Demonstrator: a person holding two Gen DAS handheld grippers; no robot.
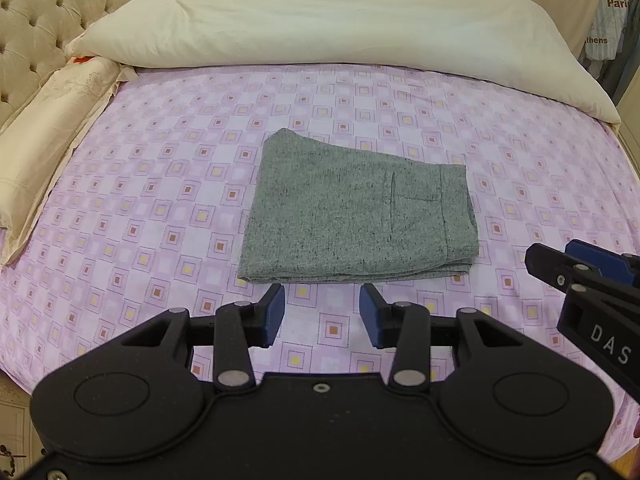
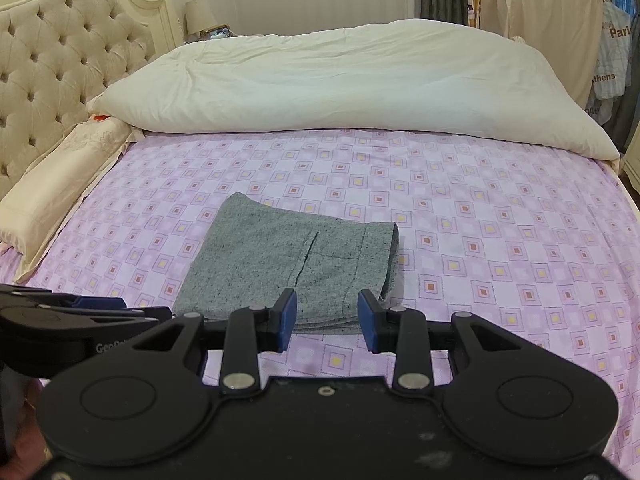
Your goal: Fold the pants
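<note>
The grey speckled pants [image 1: 356, 212] lie folded into a flat rectangle on the pink patterned bed sheet [image 1: 160, 184], with a pocket seam on top. My left gripper [image 1: 322, 314] is open and empty, just in front of the pants' near edge. The right gripper's body [image 1: 588, 280] shows at the right of that view. In the right wrist view the pants [image 2: 280, 264] lie just ahead of my right gripper [image 2: 327, 320], which is open and empty above their near edge. The left gripper [image 2: 80, 312] shows at the left, beside the pants.
A large cream duvet [image 1: 340, 20] lies across the far side of the bed. A cream pillow [image 1: 48, 128] and tufted headboard [image 2: 52, 92] are at the left. Hanging clothes [image 2: 608, 40] stand at the far right, past the bed edge.
</note>
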